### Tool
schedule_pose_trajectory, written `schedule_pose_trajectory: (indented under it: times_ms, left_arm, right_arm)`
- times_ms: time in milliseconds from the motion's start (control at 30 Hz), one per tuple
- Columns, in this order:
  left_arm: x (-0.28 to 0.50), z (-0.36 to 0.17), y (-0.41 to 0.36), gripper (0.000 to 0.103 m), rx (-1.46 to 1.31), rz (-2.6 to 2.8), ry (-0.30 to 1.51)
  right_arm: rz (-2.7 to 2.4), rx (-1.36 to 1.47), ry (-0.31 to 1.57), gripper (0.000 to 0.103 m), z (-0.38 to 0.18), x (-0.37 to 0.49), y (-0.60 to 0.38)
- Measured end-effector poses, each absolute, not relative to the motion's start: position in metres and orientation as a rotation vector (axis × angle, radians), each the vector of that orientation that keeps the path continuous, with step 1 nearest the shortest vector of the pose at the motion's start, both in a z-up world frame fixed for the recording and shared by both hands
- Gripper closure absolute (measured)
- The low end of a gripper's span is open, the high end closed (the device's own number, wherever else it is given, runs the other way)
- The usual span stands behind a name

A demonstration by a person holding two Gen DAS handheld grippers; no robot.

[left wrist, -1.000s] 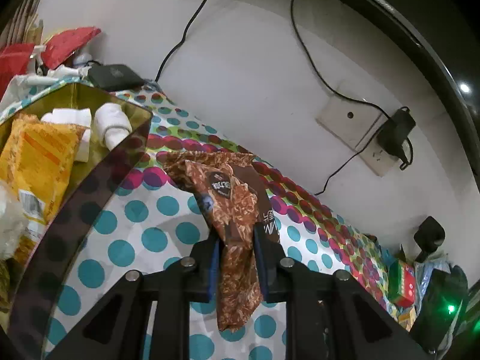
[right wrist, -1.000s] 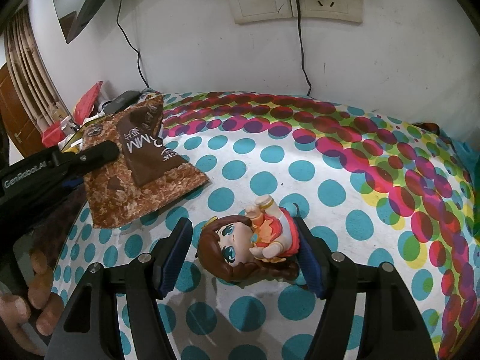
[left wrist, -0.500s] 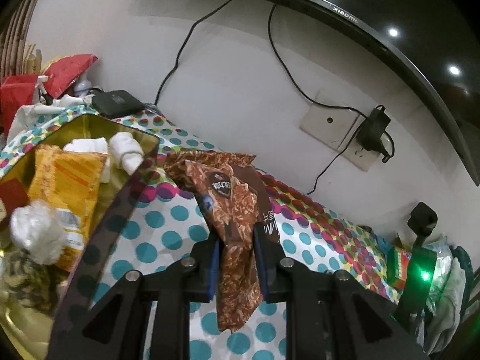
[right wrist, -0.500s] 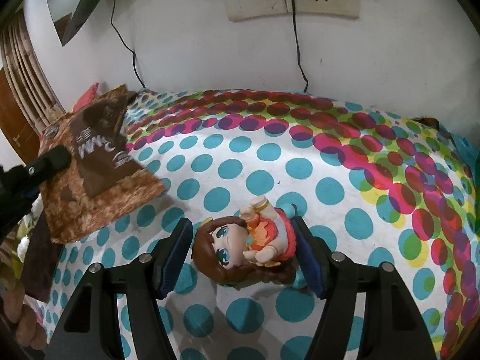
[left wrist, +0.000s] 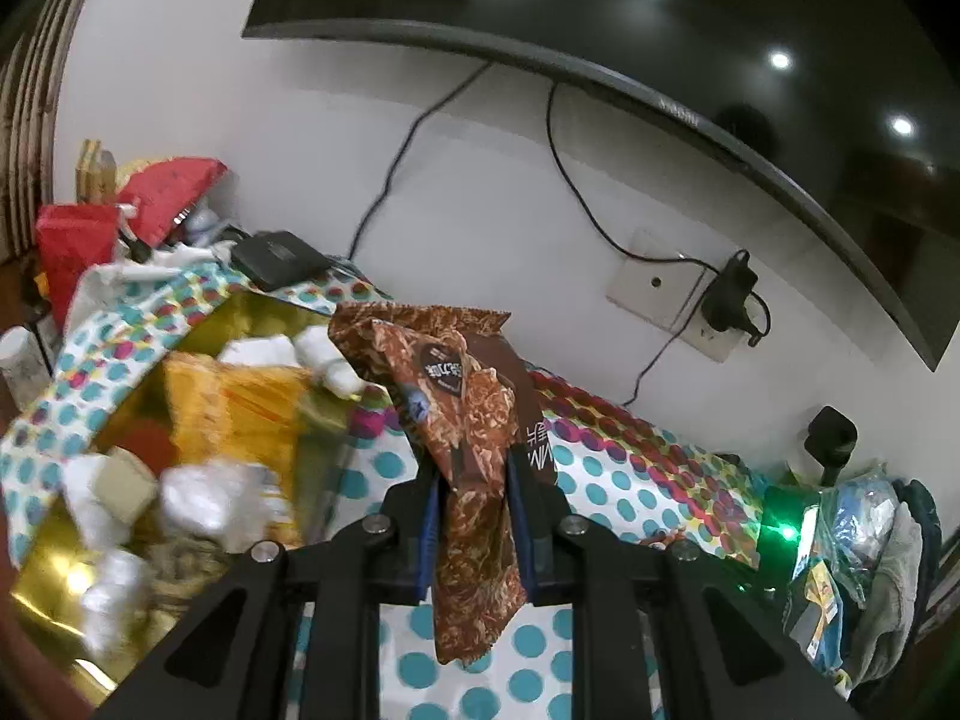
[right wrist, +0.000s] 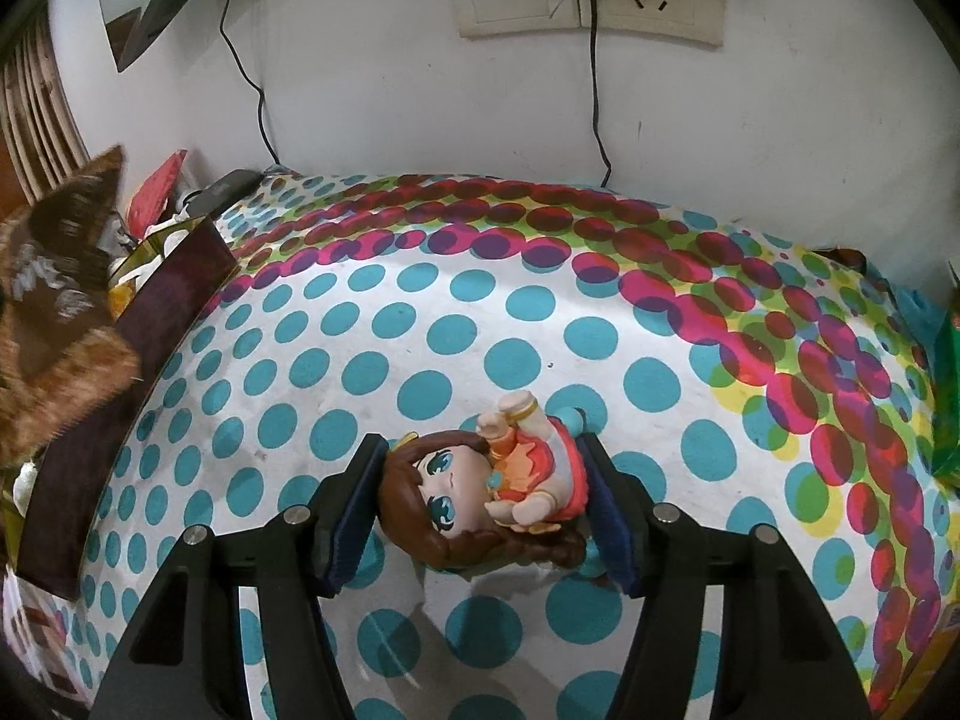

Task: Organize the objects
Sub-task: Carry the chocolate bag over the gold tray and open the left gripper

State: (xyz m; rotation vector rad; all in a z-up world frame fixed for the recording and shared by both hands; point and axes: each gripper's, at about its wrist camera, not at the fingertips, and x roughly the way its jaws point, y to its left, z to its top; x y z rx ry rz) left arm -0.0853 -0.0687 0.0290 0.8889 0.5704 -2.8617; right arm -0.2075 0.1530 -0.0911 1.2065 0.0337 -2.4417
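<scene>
Left gripper (left wrist: 474, 495) first: its jaws are clamped tight on a brown snack packet (left wrist: 465, 420), which hangs crumpled between the blue pads at lower centre of the left wrist view, lifted clear of the polka-dot table (left wrist: 606, 480). Writing on the packet is hard going: a dark round badge with pale characters too small to read, and large white letters on the dark panel, upside down, of which only "WM" or so comes through. In the right wrist view the same packet is a brown blur at the left edge.

At left of the left wrist view sits a gold-lined box (left wrist: 264, 324), its contents smeared by motion: an orange-yellow bag (left wrist: 240, 402), white lumps, perhaps wrapped sweets, though the blur makes that a guess. The box's lower part is cut off by the frame. Behind it a red bag (left wrist: 162, 192) and a small black device (left wrist: 279, 252).

Across the top, a dark screen (left wrist: 660, 30) with a faint brand mark on its bezel (unreadable here). A wall socket (left wrist: 666, 300) carries a black plug.

Over to the right gripper (right wrist: 480, 498): the jaws have just been closing in on a doll figure (right wrist: 492, 492) lying on its back on the table, brown hair, orange-red dress. The pads look to be at its sides; whether they press yet I cannot tell.
</scene>
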Motion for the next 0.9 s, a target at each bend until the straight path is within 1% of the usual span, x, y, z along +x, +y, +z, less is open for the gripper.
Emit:
schedule_pose_trajectory:
  times_ms: [67, 167, 267, 467, 833, 900]
  left_arm:
    - [-0.077, 0.035, -0.079, 0.083, 0.878, -2.850, 0.576]
    - [-0.065, 0.043, -0.095, 0.083, 0.877, -2.818, 0.528]
    - [-0.055, 0.051, -0.114, 0.083, 0.861, -2.771, 0.447]
    - [-0.045, 0.056, -0.143, 0.083, 0.852, -2.707, 0.344]
    - [-0.046, 0.028, -0.176, 0.082, 0.997, -2.625, 0.367]
    - [-0.048, 0.022, -0.177, 0.082, 1.007, -2.613, 0.349]
  right_arm:
    - [-2.444, 1.207, 0.040, 0.042, -0.091, -0.208, 0.153]
    - [-2.444, 1.207, 0.041, 0.042, -0.091, -0.208, 0.153]
    - [-2.447, 1.206, 0.047, 0.043, -0.091, -0.207, 0.153]
    - [-2.449, 1.206, 0.053, 0.043, -0.090, -0.206, 0.154]
    - [-2.455, 1.206, 0.072, 0.043, -0.090, -0.205, 0.153]
    - [-2.459, 1.205, 0.081, 0.043, -0.090, -0.205, 0.152]
